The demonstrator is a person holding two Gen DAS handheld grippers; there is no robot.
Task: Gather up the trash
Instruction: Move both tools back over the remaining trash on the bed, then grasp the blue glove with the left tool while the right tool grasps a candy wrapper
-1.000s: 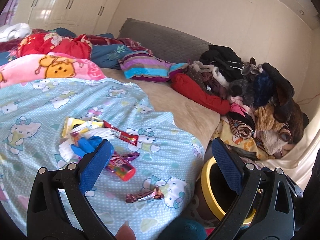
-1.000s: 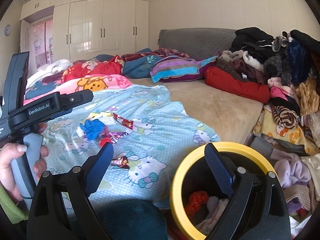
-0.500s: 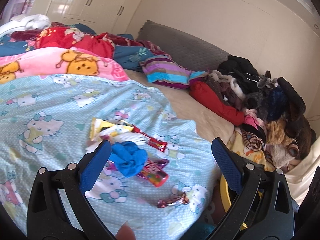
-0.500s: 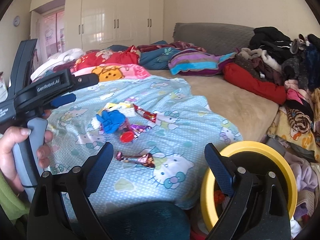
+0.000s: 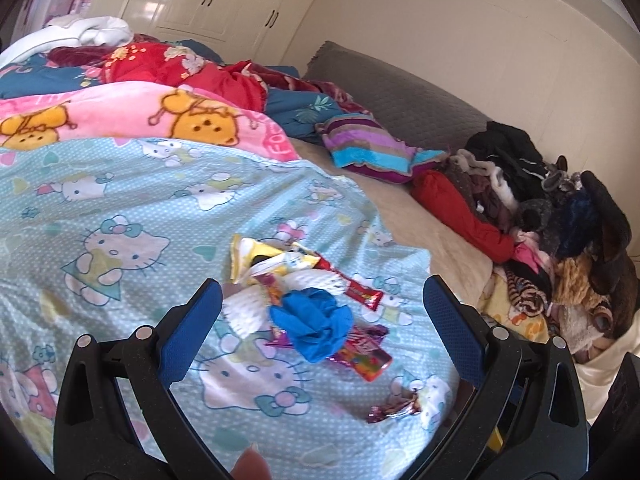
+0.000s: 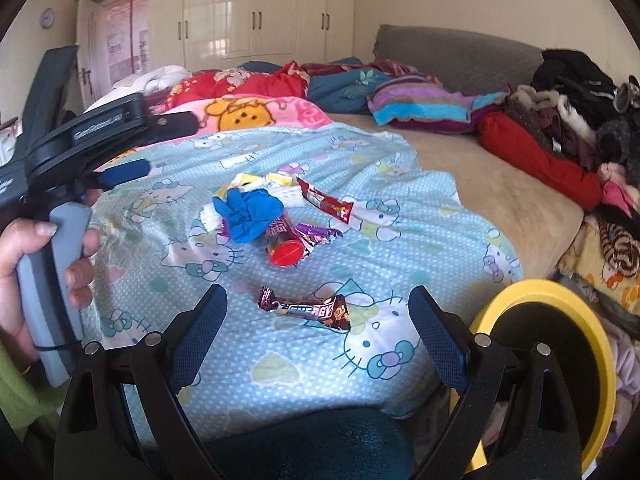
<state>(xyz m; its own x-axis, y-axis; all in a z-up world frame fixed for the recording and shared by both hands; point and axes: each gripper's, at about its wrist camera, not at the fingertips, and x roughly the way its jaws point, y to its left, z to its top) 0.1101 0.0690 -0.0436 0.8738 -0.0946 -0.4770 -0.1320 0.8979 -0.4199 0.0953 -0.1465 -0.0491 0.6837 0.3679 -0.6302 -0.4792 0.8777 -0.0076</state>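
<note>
The left gripper (image 5: 322, 312) has its blue-padded fingers (image 5: 191, 330) spread wide, holding nothing and touching nothing; a crumpled blue glove (image 5: 316, 326) lies framed between them on the light-blue cartoon-cat blanket (image 5: 120, 208). The right gripper (image 6: 318, 328) is likewise fully spread and empty, its fingers (image 6: 438, 340) standing to either side of a dark "ENERGY" bar wrapper (image 6: 310, 310) that lies flat on the blanket, apart from both pads. The trash sits in one loose cluster near the blanket's middle: the blue glove rests on top of a white pleated paper (image 5: 248, 312) and partly over a tube-shaped sweets pack with a red end cap (image 6: 285, 249). Beside the tube lies a purple foil wrapper (image 6: 320, 235). A red snack-bar wrapper (image 6: 326, 202) lies just behind the glove, and a yellow-and-white packet (image 5: 260, 258) lies at the far edge of the cluster. The bar wrapper lies alone, nearer the bed's edge. A bin with a yellow rim (image 6: 600, 344) stands beside the bed, low at the right of the right wrist view; its inside is dark. In that view a hand (image 6: 32, 264) grips the grey handle of the left gripper at the left edge. Heaped clothes (image 5: 560, 240) line the far side of the bed.
</note>
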